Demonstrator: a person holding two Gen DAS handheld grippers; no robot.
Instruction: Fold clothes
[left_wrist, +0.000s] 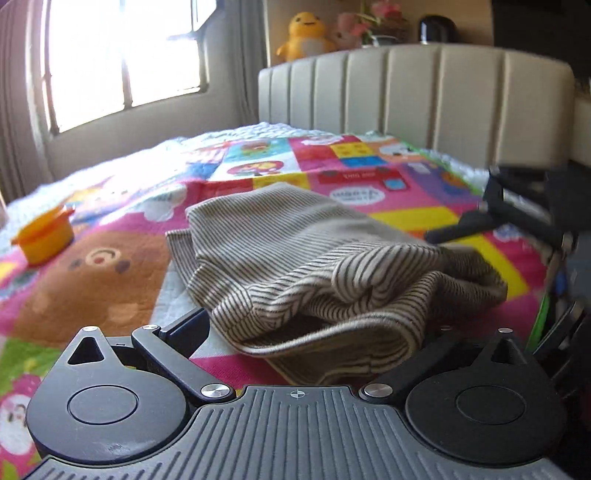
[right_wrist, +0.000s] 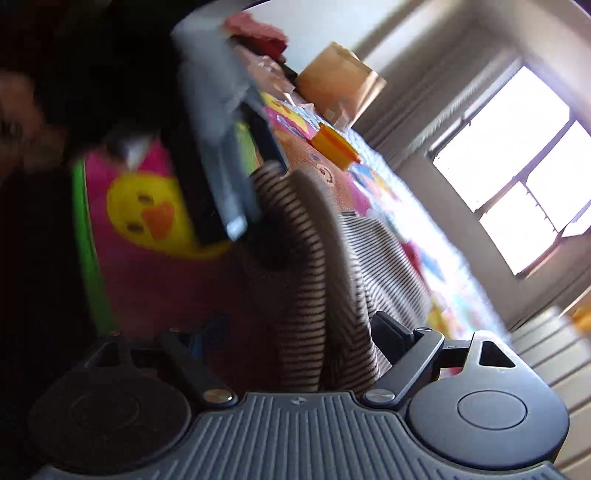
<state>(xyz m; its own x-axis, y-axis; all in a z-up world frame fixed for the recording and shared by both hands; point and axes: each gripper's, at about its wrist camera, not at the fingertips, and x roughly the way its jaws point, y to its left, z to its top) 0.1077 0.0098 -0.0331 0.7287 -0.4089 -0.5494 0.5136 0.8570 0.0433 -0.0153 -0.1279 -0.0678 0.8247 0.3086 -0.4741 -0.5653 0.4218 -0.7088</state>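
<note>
A brown-and-cream striped garment (left_wrist: 303, 258) lies bunched and partly folded on a colourful cartoon play mat (left_wrist: 92, 280) on a bed. My left gripper (left_wrist: 306, 332) sits low at the garment's near edge, its jaws wide open, with cloth lying between them. Its left finger (left_wrist: 184, 328) shows; the right one is hidden by cloth. My right gripper (right_wrist: 325, 339) is tilted on its side and open, with the striped garment (right_wrist: 325, 280) running between its fingers (right_wrist: 391, 332). The view is blurred. The right gripper also shows in the left wrist view (left_wrist: 517, 206), and the left gripper in the right wrist view (right_wrist: 229, 155).
An orange and yellow toy pot (left_wrist: 46, 236) stands on the mat at the left. A beige padded headboard (left_wrist: 424, 96) closes the far end, with plush toys (left_wrist: 304, 35) on a shelf behind. A bright window (left_wrist: 122, 55) is at the left. The bed's edge (right_wrist: 88, 251) shows green.
</note>
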